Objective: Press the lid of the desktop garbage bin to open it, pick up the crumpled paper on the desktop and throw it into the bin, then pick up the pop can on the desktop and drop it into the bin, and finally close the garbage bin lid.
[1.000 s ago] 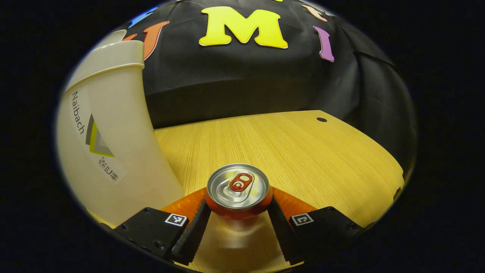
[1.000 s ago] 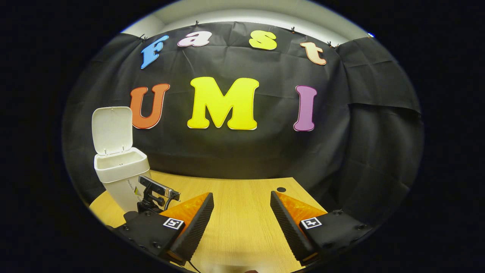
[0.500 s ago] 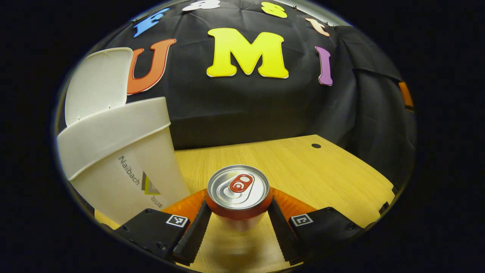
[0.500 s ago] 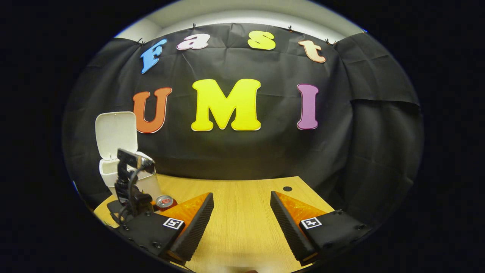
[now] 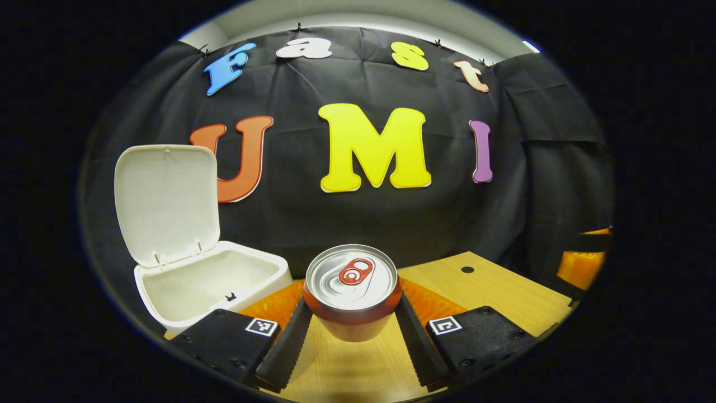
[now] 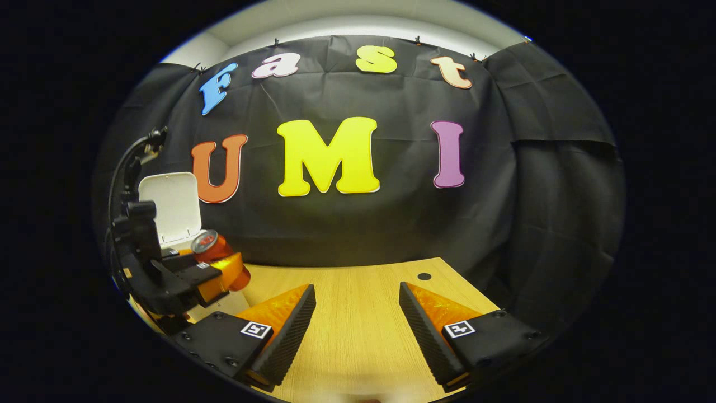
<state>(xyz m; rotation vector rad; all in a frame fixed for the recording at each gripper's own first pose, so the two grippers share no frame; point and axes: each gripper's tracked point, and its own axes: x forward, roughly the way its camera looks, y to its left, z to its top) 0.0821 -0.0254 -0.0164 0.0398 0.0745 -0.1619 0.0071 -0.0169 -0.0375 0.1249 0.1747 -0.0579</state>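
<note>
- The left gripper (image 5: 353,336) has the pop can (image 5: 352,291) pinched upright between its jaws, one finger on each side, lifted clear of the counter (image 5: 503,291).
- The garbage bin (image 5: 210,280) sits just to the can's left and lower, lid (image 5: 166,201) standing open, mouth free.
- In my judgement the can needs a short sideways carry to the left before release; its long axis is vertical, so it should drop in end-first.
- The right gripper (image 6: 357,330) hovers with jaws spread wide, holding nothing, well apart from the bin.
</note>
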